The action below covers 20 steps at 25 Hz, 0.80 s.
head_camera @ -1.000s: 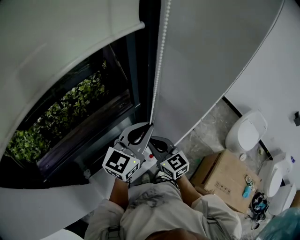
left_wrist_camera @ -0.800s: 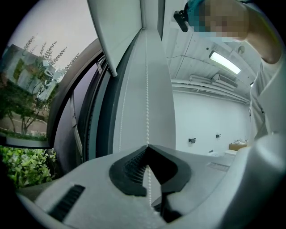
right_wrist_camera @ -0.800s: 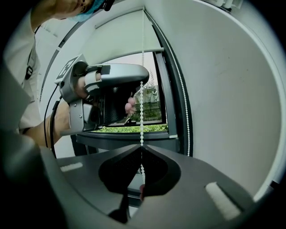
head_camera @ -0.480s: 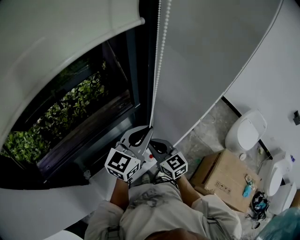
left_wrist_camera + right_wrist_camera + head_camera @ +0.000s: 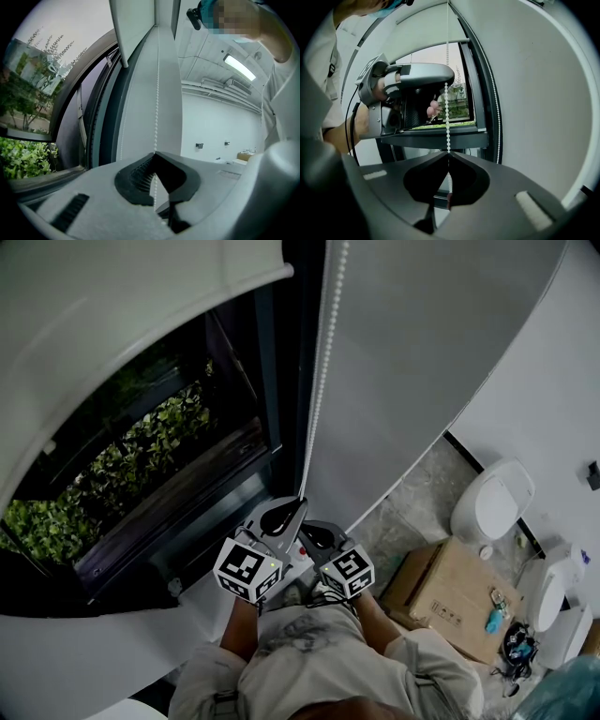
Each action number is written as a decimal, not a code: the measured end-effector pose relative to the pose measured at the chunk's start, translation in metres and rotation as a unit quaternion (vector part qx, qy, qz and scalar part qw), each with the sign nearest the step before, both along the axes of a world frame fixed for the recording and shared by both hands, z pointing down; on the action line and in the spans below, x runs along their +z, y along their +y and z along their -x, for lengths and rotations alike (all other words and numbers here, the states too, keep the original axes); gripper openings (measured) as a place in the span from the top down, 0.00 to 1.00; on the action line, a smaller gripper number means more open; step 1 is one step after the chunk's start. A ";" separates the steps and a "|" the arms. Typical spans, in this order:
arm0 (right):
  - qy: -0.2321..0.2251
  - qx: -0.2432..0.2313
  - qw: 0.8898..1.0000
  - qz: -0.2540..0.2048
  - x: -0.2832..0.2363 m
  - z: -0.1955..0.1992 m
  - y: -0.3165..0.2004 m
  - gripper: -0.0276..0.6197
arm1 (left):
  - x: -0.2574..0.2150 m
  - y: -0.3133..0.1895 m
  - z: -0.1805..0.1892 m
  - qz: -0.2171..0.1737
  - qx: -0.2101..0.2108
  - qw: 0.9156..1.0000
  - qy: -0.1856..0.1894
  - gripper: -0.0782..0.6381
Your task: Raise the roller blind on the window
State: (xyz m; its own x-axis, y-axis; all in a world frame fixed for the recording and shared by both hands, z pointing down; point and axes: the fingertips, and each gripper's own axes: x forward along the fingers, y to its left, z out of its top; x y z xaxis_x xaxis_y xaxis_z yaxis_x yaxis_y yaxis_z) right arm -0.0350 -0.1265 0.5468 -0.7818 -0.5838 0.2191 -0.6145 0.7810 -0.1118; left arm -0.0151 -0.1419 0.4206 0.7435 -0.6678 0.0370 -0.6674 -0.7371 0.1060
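The bead chain (image 5: pixel 320 371) hangs straight down beside the dark window frame (image 5: pixel 281 399) and runs into the tips of both grippers. The left gripper (image 5: pixel 154 153) has its jaws closed tip to tip, with the chain pinched where they meet. The beads carry on down through the hollow behind the tips. The right gripper (image 5: pixel 449 153) is clenched on the same strand, its tips meeting on the beads. It sits just under the left one, whose body shows directly above it in the right gripper view. A second strand hangs free to the right of the right gripper's tips, close to the frame. The roller blind (image 5: pixel 112 324) lies up and to the left of the fingers, its bottom edge partway up the window (image 5: pixel 141 474). Both hands hold the grippers close together before the person's waist, with the marker cubes (image 5: pixel 248 570) toward the body, the forearms (image 5: pixel 239 629) reaching forward and the jaws aimed at the frame.
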 end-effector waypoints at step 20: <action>-0.025 0.019 0.992 -0.126 -0.125 -0.033 0.006 0.85 | -0.001 -0.002 0.002 -0.003 -0.006 1.000 0.004 0.87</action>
State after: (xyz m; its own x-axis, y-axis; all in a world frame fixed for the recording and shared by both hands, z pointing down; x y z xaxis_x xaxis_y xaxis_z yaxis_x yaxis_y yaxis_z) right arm -0.0018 -0.1206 0.4222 -0.7642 -0.6445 0.0242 -0.6428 0.7642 0.0526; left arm -0.0167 -0.1443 0.4197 0.7358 -0.6767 0.0270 -0.6751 -0.7298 0.1075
